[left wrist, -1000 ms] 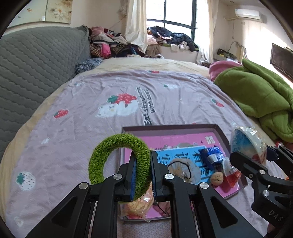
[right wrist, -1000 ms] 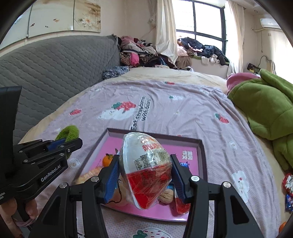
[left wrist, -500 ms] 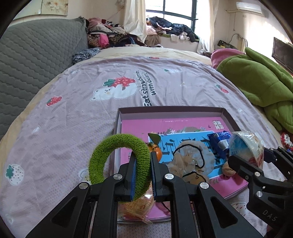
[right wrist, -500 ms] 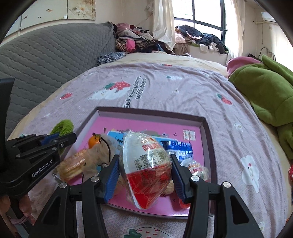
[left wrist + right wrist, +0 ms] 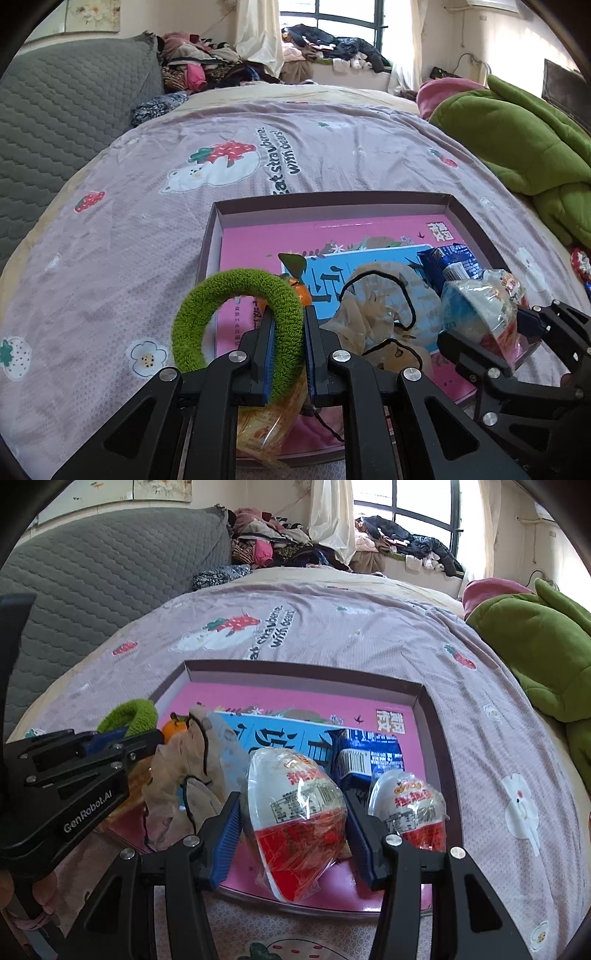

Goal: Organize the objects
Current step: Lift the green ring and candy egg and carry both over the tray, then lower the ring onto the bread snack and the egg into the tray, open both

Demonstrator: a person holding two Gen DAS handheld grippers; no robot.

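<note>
Both grippers have come down toward the tray (image 5: 465,218) since the earlier frames; it now fills more of each view and its contents sit closer beneath the loads.

Left gripper (image 5: 288,347) — clamped tight on a green hair ring (image 5: 236,317), which stands upright over the tray's near-left corner, part of its loop outside the wall. Right gripper (image 5: 293,819) — closed on a wrapped snack cup (image 5: 295,812), held above the near edge, just beside a second like cup (image 5: 408,812) already lying in the tray.

Risks: the ring, if let go here, could fall on the sheet (image 5: 110,258), not in the tray. The cup could land on the crumpled bag (image 5: 192,771) or its twin and roll over the low wall. The two grippers are near each other; a sideways shift could knock them together.

Pose: both point forward and steeply down, side by side, left one at the tray's left.
</note>
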